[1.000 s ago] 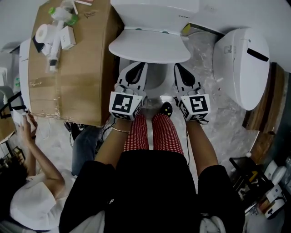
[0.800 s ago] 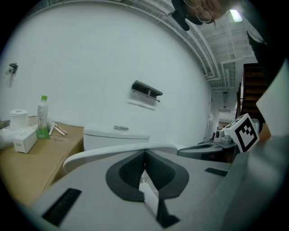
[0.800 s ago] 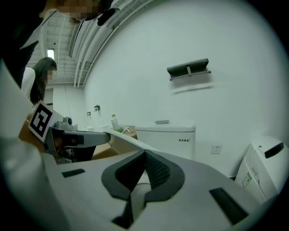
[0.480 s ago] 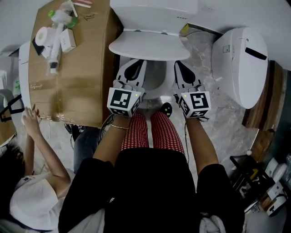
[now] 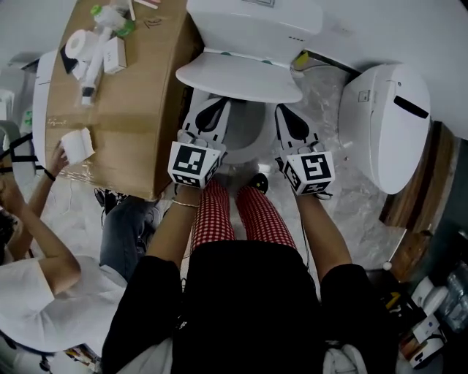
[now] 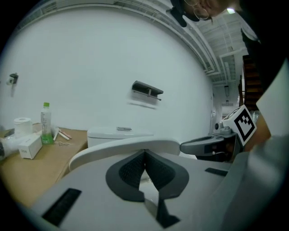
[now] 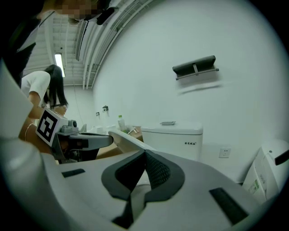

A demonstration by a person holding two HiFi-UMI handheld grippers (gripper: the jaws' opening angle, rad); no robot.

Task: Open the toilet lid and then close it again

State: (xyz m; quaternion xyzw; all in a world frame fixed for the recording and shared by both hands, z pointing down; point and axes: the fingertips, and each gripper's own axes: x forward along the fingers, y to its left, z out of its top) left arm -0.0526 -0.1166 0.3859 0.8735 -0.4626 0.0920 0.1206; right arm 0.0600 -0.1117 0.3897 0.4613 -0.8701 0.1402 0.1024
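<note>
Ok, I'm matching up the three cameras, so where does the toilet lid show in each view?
Head view: the toilet lid is a white oval at upper centre.
Left gripper view: the lid is a pale curved edge just below centre.
Right gripper view: the lid is a thin white edge left of centre.
Shared landmark: the cistern right behind the lid, also seen at and.
</note>
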